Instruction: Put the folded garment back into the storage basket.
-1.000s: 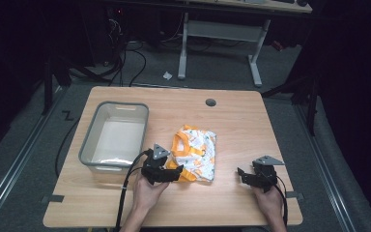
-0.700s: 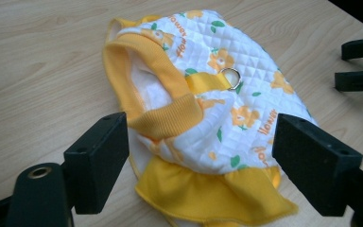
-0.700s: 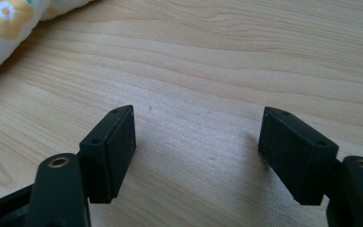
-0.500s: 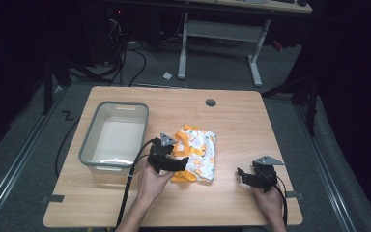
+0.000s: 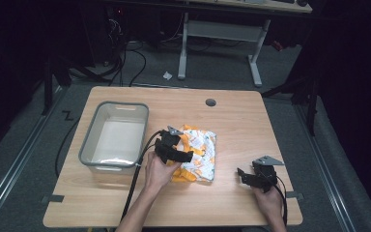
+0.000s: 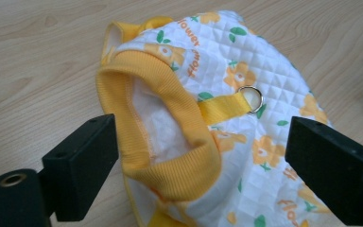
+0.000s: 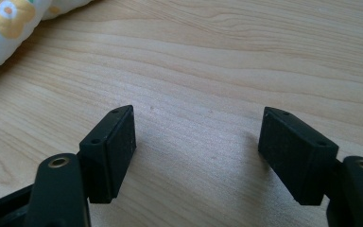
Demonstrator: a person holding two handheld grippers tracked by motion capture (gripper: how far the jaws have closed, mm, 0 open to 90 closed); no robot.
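Note:
A small quilted white garment (image 5: 202, 151) with yellow flowers and yellow ribbed trim lies flat mid-table. My left gripper (image 5: 187, 155) hovers over its near-left part. In the left gripper view the jaws have just been opening and stand wide (image 6: 201, 165). The yellow collar (image 6: 170, 137) lies between them, untouched by either pad, and a metal ring (image 6: 250, 98) on a yellow strap sits just beyond. My right gripper (image 5: 242, 174) rests open near the table's front right, with bare wood between its jaws (image 7: 196, 142). The garment's edge (image 7: 9, 28) lies off to its upper left.
A grey plastic bin (image 5: 89, 145), empty, stands on the table's left half beside the left hand. The wooden table (image 5: 251, 125) has a cable hole (image 5: 210, 102) near its far edge. A black cable trails from the left gripper toward the front edge.
The left gripper has moved away from the person and slightly right, over the garment, and its jaws stand wider. The right gripper has not moved.

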